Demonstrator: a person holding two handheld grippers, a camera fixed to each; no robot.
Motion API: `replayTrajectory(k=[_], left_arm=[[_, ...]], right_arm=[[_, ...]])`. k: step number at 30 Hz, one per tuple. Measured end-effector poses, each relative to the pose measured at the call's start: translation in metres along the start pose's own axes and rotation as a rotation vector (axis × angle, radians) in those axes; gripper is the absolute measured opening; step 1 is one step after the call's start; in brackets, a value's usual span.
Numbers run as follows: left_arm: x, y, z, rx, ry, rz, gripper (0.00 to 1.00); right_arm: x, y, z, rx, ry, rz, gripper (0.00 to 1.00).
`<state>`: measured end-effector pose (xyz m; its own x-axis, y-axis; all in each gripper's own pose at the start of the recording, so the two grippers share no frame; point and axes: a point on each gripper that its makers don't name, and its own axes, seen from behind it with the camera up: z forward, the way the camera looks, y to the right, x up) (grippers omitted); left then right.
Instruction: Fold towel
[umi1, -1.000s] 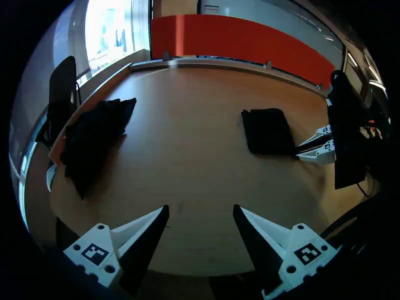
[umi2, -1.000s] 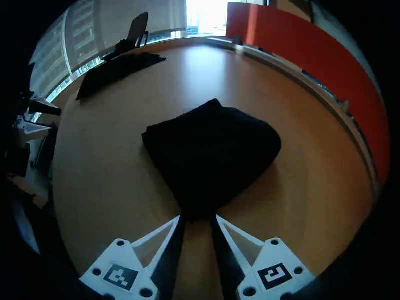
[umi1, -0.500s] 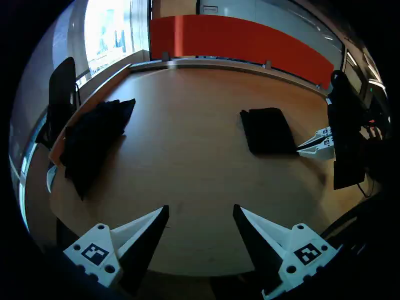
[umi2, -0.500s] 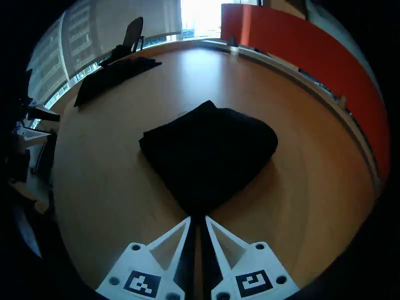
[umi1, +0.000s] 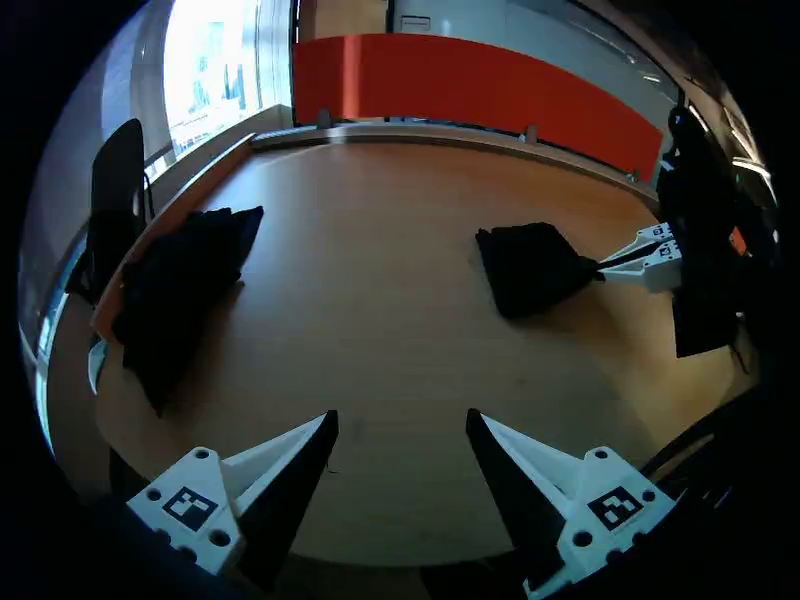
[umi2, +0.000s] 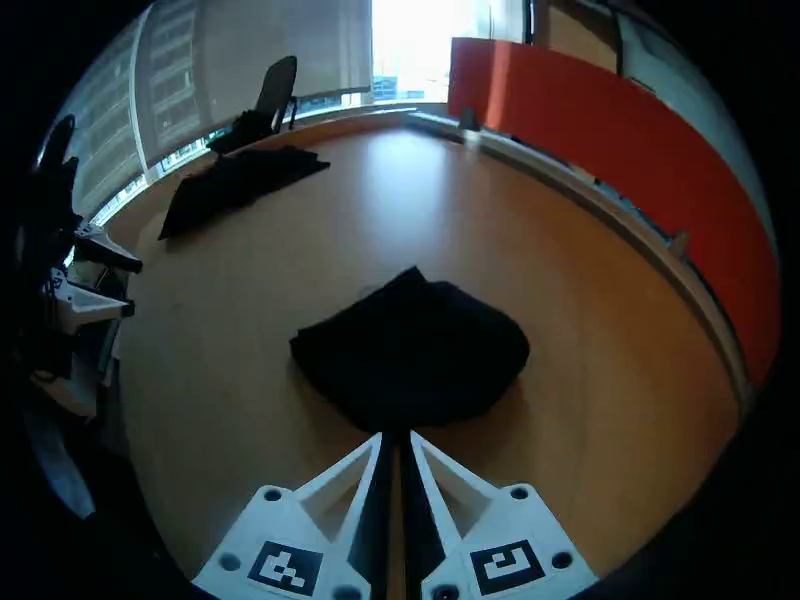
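Both fingers of the right gripper (umi2: 396, 448) pinch the towel (umi2: 415, 350) edge, raised off the table (umi2: 250, 300); left gripper (umi1: 400, 415) gapes wide, empty

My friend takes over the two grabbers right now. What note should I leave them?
Left gripper: jaws open, empty, above the table.
Right gripper: shut on the near edge of the black towel, pulling that edge up.
Done: the towel already looks folded into a small bundle.
A dark cloth lies loose by the table's window-side edge.
Left: probably lay the towel flat and let go.
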<state>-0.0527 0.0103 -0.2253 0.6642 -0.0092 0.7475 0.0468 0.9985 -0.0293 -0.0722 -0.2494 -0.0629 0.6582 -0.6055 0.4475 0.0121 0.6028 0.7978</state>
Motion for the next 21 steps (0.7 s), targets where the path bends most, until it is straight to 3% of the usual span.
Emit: replayTrajectory(k=[12,21], left_arm=[[0.012,-0.004,0.007,-0.012,0.027,0.005,0.95],[0.011,-0.003,0.009,-0.028,0.029,0.003,0.95]], right_arm=[[0.086,0.017,-0.028,-0.008,0.114,-0.041,0.04],[0.108,0.026,-0.05,0.004,0.136,-0.033,0.04]])
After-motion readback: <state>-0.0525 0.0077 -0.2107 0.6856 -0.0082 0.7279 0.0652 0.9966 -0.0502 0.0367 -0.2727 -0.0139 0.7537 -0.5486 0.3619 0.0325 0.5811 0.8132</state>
